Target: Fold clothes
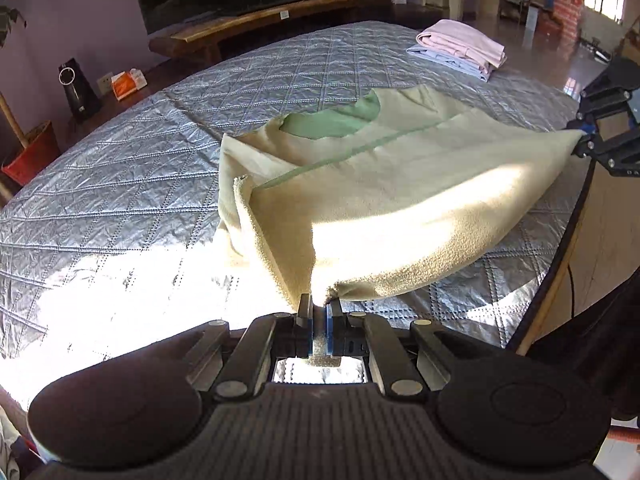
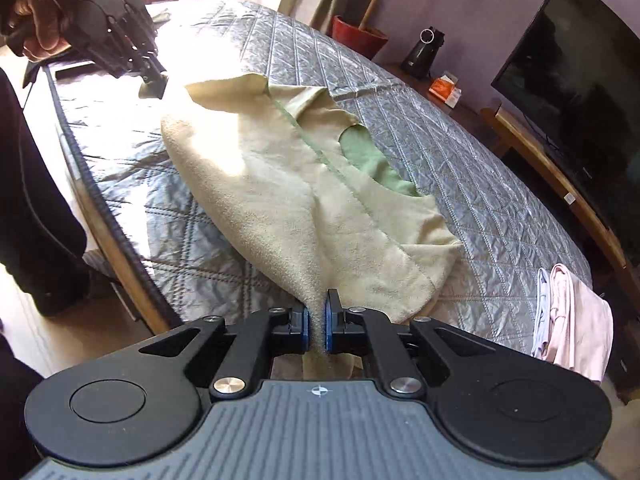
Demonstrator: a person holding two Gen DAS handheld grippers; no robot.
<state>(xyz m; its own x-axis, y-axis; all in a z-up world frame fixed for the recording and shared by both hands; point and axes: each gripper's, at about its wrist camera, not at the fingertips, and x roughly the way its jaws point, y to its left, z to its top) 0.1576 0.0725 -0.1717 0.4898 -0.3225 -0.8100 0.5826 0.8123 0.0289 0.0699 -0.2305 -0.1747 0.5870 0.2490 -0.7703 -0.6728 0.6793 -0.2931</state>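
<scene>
A cream fleece garment [image 1: 380, 192] with a green lining lies half lifted over the silver quilted bed cover [image 1: 120, 200]. My left gripper [image 1: 320, 304] is shut on one near corner of it, and the cloth is bunched between the pads. At the right edge of the left wrist view, my right gripper [image 1: 582, 140] pinches the other corner. In the right wrist view the right gripper [image 2: 317, 312] is shut on the garment [image 2: 288, 184], which stretches away to the left gripper [image 2: 154, 84] at top left, held by a hand [image 2: 40, 20]. The near hem hangs taut above the bed.
A folded stack of pink and pale blue clothes [image 1: 460, 48] sits on the far corner of the bed, also the stack [image 2: 572, 320]. Beyond the bed stand a wooden bench [image 1: 248, 24] with a large television [image 2: 580, 72], a red pot [image 1: 32, 152] and a black appliance [image 1: 78, 88].
</scene>
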